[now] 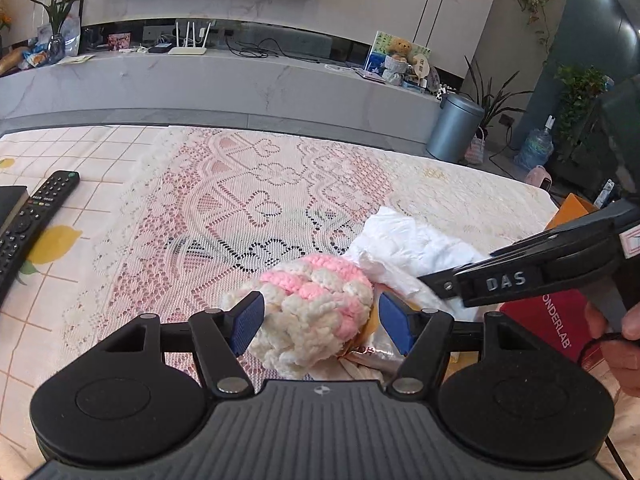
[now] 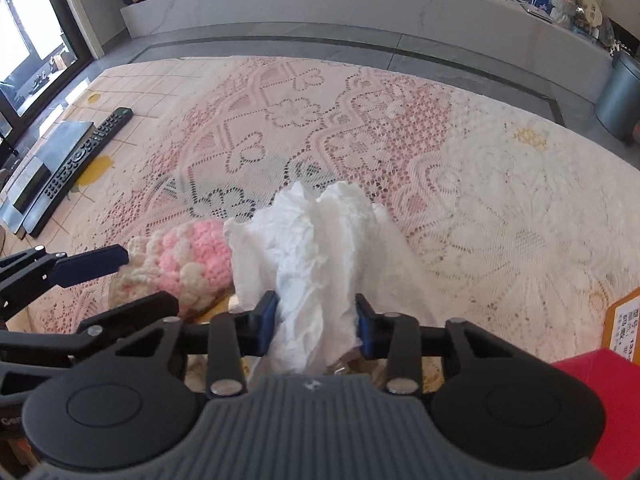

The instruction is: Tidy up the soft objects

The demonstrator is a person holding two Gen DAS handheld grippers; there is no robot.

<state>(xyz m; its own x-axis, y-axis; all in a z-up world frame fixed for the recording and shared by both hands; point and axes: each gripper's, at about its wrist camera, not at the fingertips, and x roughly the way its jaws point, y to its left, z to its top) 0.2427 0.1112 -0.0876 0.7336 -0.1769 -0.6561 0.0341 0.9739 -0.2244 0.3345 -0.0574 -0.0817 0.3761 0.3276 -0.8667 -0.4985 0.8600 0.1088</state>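
Note:
A pink and cream knitted piece [image 1: 320, 308] lies on the lace-covered table between the pads of my left gripper [image 1: 320, 320]. The blue pads stand on either side of it, the left one touching it, the right one slightly apart. It also shows in the right wrist view [image 2: 188, 264]. My right gripper [image 2: 316, 324] is shut on a crumpled white tissue [image 2: 316, 248], which sticks up between its fingers. The tissue also shows in the left wrist view [image 1: 408, 244], just right of the knitted piece, with the right gripper's body [image 1: 532, 272] over it.
A black remote [image 1: 28, 224] and a dark box [image 2: 44, 164] lie at the table's left. A red box [image 1: 552, 320] and an orange box [image 2: 624, 324] sit at the right. A shiny wrapper [image 1: 368, 356] lies under the knitted piece. A grey bin [image 1: 456, 128] stands beyond the table.

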